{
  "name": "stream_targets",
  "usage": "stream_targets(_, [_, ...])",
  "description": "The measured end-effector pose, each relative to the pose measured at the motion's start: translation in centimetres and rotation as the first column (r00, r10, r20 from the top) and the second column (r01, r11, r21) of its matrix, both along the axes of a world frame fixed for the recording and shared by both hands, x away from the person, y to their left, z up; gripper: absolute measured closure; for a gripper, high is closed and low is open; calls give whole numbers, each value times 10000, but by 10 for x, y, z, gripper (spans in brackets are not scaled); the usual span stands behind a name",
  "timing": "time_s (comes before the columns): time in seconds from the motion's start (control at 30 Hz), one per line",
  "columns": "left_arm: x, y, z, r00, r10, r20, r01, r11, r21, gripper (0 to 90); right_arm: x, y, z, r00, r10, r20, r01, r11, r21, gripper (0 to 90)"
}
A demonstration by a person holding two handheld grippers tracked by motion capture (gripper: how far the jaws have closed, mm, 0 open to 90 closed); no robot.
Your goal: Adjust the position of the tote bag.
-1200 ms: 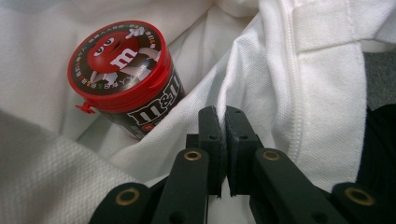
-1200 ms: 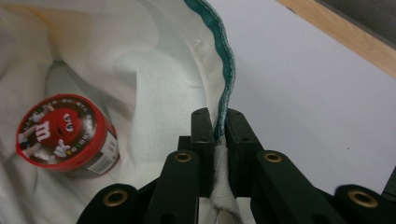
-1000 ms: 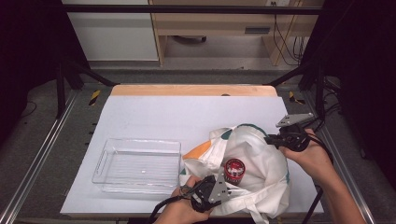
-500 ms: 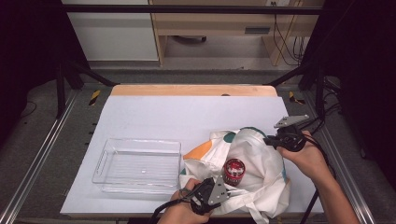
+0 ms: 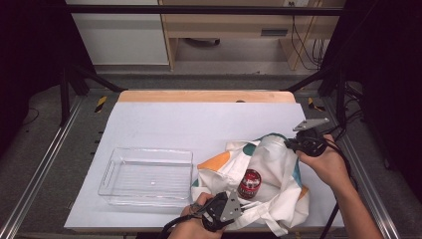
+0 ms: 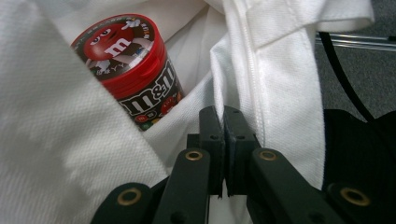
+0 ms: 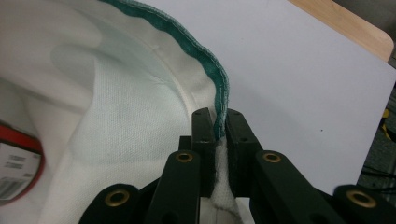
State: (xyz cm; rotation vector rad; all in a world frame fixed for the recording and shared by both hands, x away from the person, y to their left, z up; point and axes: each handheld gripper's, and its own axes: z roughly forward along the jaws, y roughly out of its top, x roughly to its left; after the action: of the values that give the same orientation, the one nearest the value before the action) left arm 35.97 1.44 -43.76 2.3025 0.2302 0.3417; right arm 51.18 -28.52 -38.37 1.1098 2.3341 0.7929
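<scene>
The high view takes in the whole table (image 5: 164, 122) with its white cover; on it lies one white cloth bag (image 5: 271, 199) at the person's right, with orange and teal patches, and one clear plastic tray (image 5: 147, 175) to the left of the bag, a little apart from it. Inside the open mouth of the bag lies one candy can (image 5: 249, 183) with a red lid; in this view it is small and its label cannot be read.

The left gripper view gives what the high view does not: the can (image 6: 135, 74) carries a red cartoon figure on the lid and candy lettering on the dark side, and it is tucked between folds of white cloth. The left gripper (image 6: 224, 135) is pressed together on a fold of the bag (image 6: 51, 140), at the near edge; from above this gripper (image 5: 234, 201) sits at the bottom edge of the table, with the grey plate on top.

The right gripper view shows the teal hem of the bag (image 7: 116, 116) running between the jaws; the right gripper (image 7: 217, 133) pinches this hem, and a part of the can (image 7: 16, 163) appears at the left border. From above, the right gripper (image 5: 290, 144) holds the far right rim of the bag; so there are two grippers, both closed on the one bag.
</scene>
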Motion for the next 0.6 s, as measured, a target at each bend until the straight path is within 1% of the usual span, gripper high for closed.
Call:
stream_targets(0.03, [-1,0,-1,10000,-17,-10,17,10000,-6,880,3,0,-3,10000,-90,-34,90,9999,-102,844])
stream_targets(0.07, [-1,1,-1,10000,-33,42,32,10000,80,880,4,-1,-5,9999,-141,-60,140,9999,-101,844])
stream_targets(0.13, [-1,0,-2,10000,47,34,-47,10000,-1,880,6,0,-11,9995,-275,-177,274,9996,-25,843])
stream_targets(0.17, [0,0,-2,10000,60,57,-60,9999,86,880,5,2,-12,9996,-263,-129,263,9996,-62,842])
stream_targets(0.23, [1,0,-1,9999,141,1,-141,9999,-81,879,0,7,-12,10000,62,-55,-63,10000,-51,834])
stream_targets(0.27, [2,0,-1,9999,167,5,-167,9998,-108,879,-3,8,-10,9997,204,94,-203,9997,-132,813])
stream_targets(0.3, [2,0,0,9999,156,15,-156,9998,-86,879,-6,8,-7,9996,204,207,-205,9998,29,747])
stream_targets(0.33, [2,0,0,9999,160,20,-160,9998,-94,879,-9,7,-4,9995,244,223,-249,9994,221,705])
stream_targets(0.4, [2,0,0,9999,168,37,-168,9998,-103,879,-15,6,4,9981,330,512,-346,9989,324,643])
stream_targets(0.5, [3,-1,-1,9998,205,-3,-205,9997,-113,878,-21,4,16,9972,207,713,-245,9983,537,571])
stream_targets(0.53, [4,0,0,9998,190,-38,-191,9997,-145,879,-22,4,19,9966,190,799,-235,9981,563,563])
stream_targets(0.6, [3,0,0,9998,205,-19,-205,9996,-170,879,-27,6,25,9955,288,903,-348,9972,658,580])
